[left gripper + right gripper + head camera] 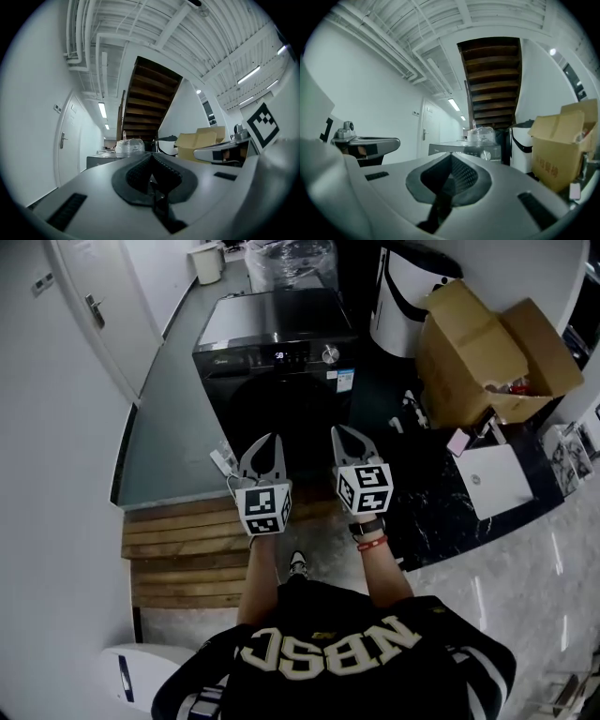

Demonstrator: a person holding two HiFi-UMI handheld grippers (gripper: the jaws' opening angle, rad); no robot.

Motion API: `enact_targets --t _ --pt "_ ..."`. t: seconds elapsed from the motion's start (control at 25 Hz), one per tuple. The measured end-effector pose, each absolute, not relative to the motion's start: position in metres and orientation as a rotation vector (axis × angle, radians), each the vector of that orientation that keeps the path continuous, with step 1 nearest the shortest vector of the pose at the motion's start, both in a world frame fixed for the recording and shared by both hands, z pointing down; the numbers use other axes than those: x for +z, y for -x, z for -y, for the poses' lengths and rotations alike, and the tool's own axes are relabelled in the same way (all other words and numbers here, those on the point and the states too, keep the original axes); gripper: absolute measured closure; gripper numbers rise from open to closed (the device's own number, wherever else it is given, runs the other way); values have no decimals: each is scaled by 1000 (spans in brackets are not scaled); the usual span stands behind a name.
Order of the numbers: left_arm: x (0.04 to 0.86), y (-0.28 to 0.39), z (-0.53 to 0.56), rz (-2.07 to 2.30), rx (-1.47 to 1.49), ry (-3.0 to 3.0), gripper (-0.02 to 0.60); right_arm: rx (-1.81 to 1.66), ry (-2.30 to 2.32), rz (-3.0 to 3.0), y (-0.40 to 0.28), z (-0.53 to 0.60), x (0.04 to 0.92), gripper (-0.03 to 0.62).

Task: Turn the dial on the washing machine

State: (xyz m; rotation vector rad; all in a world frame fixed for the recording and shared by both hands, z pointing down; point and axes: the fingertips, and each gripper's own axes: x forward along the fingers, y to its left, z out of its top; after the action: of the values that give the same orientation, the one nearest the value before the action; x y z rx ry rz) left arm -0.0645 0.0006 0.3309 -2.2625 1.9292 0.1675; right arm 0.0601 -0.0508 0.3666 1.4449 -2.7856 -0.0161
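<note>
head view shows the left gripper and right gripper both pinched together, holding nothing. the silver dial sits well ahead of the right gripper on the washing machine; best to spread those jaws before reaching it.

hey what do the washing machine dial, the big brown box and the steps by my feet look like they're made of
Dial: probably metal or chromed plastic; it shines silver against the black panel.
Box: cardboard, matte brown, with folded-open flaps.
Steps: wood, laid as separate brown planks with a dull finish.
</note>
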Motion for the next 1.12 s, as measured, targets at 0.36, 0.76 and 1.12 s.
enact_targets --t 0.36,0.76,1.12 --pt "312 129 135 -1866 187 2304 566 -77 -1513 2763 2 176 345 586" --pt "336 162 202 -1854 198 2393 566 -75 -1548 2675 34 239 368 579" --pt "350 153 237 -1809 199 2461 566 -167 -1525 2570 21 281 386 559"
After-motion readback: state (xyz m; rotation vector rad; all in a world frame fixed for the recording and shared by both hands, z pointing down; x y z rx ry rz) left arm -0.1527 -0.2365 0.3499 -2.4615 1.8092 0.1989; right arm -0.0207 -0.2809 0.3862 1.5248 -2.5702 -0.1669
